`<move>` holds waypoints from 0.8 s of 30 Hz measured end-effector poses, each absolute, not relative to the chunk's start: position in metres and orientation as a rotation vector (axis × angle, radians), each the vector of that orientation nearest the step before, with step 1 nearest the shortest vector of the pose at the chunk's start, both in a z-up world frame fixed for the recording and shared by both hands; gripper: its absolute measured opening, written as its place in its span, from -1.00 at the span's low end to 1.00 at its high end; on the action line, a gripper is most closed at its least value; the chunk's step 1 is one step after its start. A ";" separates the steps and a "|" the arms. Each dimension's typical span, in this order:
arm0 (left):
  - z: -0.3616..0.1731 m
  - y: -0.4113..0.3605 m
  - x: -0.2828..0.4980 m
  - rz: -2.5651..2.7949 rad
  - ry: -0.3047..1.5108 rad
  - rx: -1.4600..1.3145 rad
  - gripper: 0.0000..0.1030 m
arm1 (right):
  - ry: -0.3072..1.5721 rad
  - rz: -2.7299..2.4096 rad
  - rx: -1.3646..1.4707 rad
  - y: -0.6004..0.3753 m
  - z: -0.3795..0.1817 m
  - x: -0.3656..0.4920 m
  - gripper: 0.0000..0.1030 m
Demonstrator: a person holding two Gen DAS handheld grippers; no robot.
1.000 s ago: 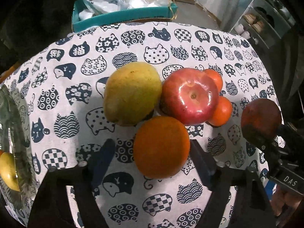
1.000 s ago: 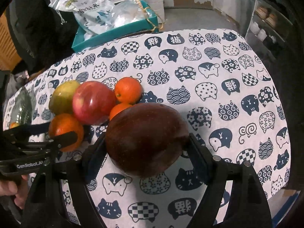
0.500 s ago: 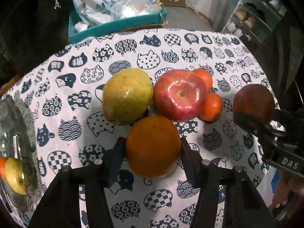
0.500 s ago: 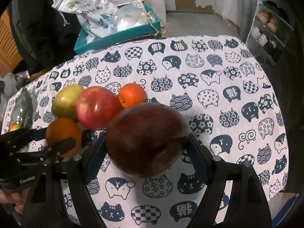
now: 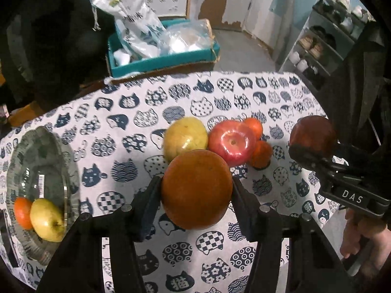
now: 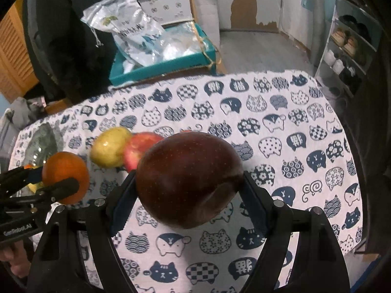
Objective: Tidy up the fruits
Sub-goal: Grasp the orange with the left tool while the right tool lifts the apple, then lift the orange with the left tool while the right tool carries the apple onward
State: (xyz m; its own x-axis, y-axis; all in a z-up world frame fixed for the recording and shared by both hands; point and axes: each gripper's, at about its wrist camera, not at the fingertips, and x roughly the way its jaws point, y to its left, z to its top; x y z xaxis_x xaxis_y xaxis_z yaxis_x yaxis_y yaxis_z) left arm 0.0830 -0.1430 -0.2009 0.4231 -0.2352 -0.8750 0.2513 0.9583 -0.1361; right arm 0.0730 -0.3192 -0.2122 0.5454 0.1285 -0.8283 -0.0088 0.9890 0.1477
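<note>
Over on the far left of the table sits a clear glass plate (image 5: 70,171), already holding a yellow apple (image 5: 47,219) with a small tangerine (image 5: 22,212) tucked against it. The cat-print tablecloth (image 5: 117,151) runs bare from there to the middle.

Next comes the left gripper (image 5: 196,193), its jaws pinching a big orange (image 5: 196,190) by the sides and carrying it above the cloth. Just behind it, down on the table, a yellow-green pear (image 5: 184,138) leans against a shiny red apple (image 5: 231,144), and two more tangerines (image 5: 262,153) are packed in on the apple's far side.

Furthest right, the right gripper (image 6: 189,195) has its jaws clamped on a dark red apple (image 6: 189,178), likewise held off the table.

What worries me is the plate. Both fruits are round and smooth and are held only by two narrow pads, so a tilt or a slack squeeze on the way across could let one roll free and off the table. The plate looks shallow too: an orange let go from height could knock the yellow apple out or skid the glass towards the table edge. And two loaded grippers heading for one plate might bump each other.
</note>
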 end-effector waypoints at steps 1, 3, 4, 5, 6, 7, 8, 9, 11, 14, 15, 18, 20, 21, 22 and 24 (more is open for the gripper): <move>-0.197 -0.141 0.082 -0.300 1.082 0.016 0.11 | 0.980 0.086 0.128 -0.317 -0.207 0.072 0.56; -0.191 -0.136 0.080 -0.291 1.061 0.016 0.11 | 0.967 0.092 0.122 -0.313 -0.200 0.070 0.56; -0.188 -0.134 0.079 -0.288 1.054 0.015 0.11 | 0.955 0.096 0.117 -0.311 -0.195 0.069 0.56; -0.186 -0.133 0.078 -0.285 1.048 0.013 0.11 | 0.949 0.099 0.116 -0.309 -0.192 0.069 0.56; -0.182 -0.129 0.077 -0.281 1.038 0.012 0.11 | 0.938 0.106 0.113 -0.306 -0.186 0.068 0.56; -0.179 -0.127 0.076 -0.278 1.032 0.010 0.11 | 0.929 0.110 0.111 -0.304 -0.182 0.067 0.56; -0.175 -0.124 0.075 -0.274 1.023 0.006 0.11 | 0.920 0.114 0.107 -0.301 -0.178 0.067 0.56; -0.173 -0.121 0.074 -0.272 1.017 0.005 0.11 | 0.914 0.116 0.105 -0.299 -0.175 0.067 0.56; -0.166 -0.116 0.071 -0.265 1.000 0.006 0.11 | 0.898 0.123 0.092 -0.294 -0.168 0.066 0.56; -0.157 -0.109 0.067 -0.257 0.979 -0.002 0.11 | 0.877 0.133 0.078 -0.288 -0.158 0.064 0.56; -0.153 -0.105 0.064 -0.254 0.970 -0.008 0.11 | 0.871 0.137 0.078 -0.286 -0.155 0.063 0.56; -0.143 -0.097 0.060 -0.245 0.946 -0.011 0.11 | 0.854 0.152 0.073 -0.279 -0.145 0.062 0.56; -0.137 -0.093 0.058 -0.240 0.927 -0.009 0.11 | 0.842 0.160 0.070 -0.274 -0.140 0.061 0.56; -0.134 -0.091 0.056 -0.237 0.917 -0.008 0.11 | 0.837 0.164 0.068 -0.272 -0.137 0.060 0.56; -0.130 -0.088 0.055 -0.234 0.907 -0.008 0.11 | 0.833 0.167 0.066 -0.270 -0.135 0.060 0.56; -0.124 -0.081 0.052 -0.229 0.890 -0.014 0.11 | 0.824 0.175 0.063 -0.266 -0.130 0.060 0.56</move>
State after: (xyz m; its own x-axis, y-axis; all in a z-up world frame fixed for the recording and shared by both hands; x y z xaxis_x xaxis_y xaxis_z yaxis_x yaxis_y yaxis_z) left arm 0.0523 -0.0812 -0.1241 0.6062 -0.2042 -0.7686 0.1922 0.9754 -0.1075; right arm 0.0602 -0.2656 -0.1304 0.6659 0.1791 -0.7242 -0.1303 0.9837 0.1236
